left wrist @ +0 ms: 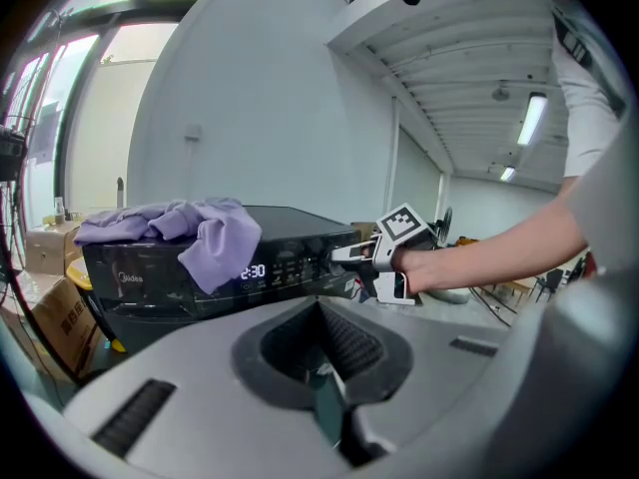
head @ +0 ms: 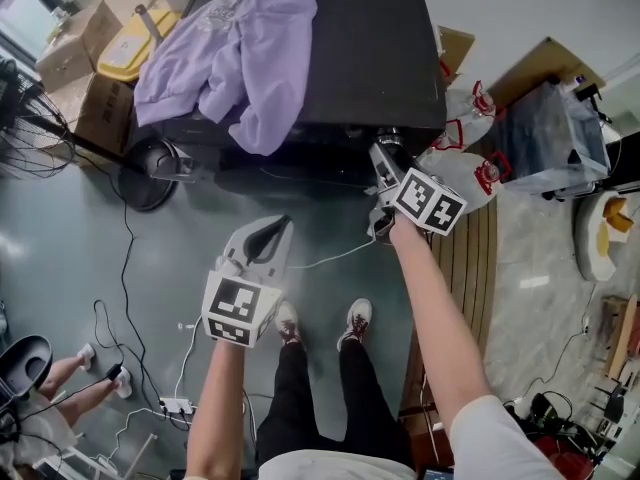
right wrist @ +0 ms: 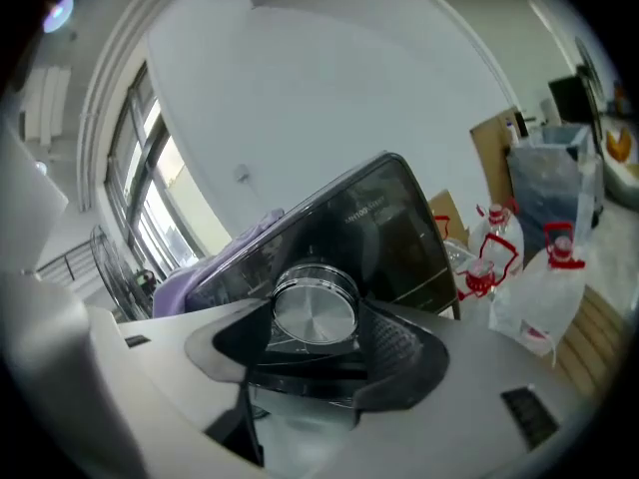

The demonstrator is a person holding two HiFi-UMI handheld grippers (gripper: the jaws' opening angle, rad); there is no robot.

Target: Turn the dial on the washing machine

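Two tongs in frame, only one was working. The right tongs (head: 383, 158) were at the front control panel of the black washing machine (head: 380, 58), pinching the silver dial (right wrist: 315, 309). In the right gripper view the ribbed pads (right wrist: 388, 355) sat on both sides of the knob against its rim, with the dial face roughly square to the camera. The dial sat at the right end of the panel, right of the lit display (left wrist: 253, 271) reading 2:30. The left tongs (head: 277, 231) hung low over the floor, well clear of the machine, pressed together with nothing between them, so idle. A purple hoodie (head: 240, 58) was draped over the machine top and partly down the front, left of the display and clear of the dial. My read: the grip was made and the step in hand was the rotation itself. I couldn't tell from these views which way the dial had gone, or whether it had moved at all. The next move would call for a wrist roll about the dial's axis, tongs held square and squeeze held. The smooth metal rim looked like it could slip. The display would be the check for a programme change.
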